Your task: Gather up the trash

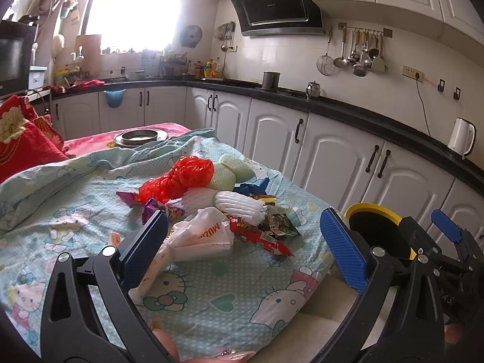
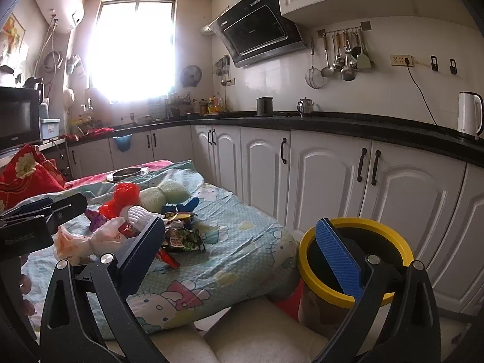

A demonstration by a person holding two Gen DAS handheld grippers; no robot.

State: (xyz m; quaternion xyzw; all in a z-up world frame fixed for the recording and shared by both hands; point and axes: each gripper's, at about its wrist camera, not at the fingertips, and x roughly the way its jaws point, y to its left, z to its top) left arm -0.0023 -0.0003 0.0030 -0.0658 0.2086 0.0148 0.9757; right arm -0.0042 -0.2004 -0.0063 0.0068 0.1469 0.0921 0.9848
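**Trash heap on bedspread, both grippers wide and empty**

Left gripper (image 1: 245, 242): jaws spread wide, nothing between them. It hovers over the near part of a Hello Kitty bedspread (image 1: 211, 296).

Trash pile sits at 12 o'clock from the left gripper: white plastic bag (image 1: 201, 239) nearest, touching the left blue pad at about 10 o'clock; red snack wrapper (image 1: 261, 237) just beside the bag at 3 o'clock; dark green wrapper (image 1: 279, 225) next to it; white foam fruit net (image 1: 239, 207) behind; red plastic bag (image 1: 181, 178) farthest, at 11 o'clock; purple wrapper (image 1: 157, 207) at the pile's left edge.

Right gripper (image 2: 242, 242): jaws equally wide, holding nothing. Yellow-rimmed bin (image 2: 357, 260) stands off the bed's corner at 3 o'clock, behind the right blue pad.

Beyond: black countertop (image 1: 348, 106), white kettle (image 1: 461, 137) on it.
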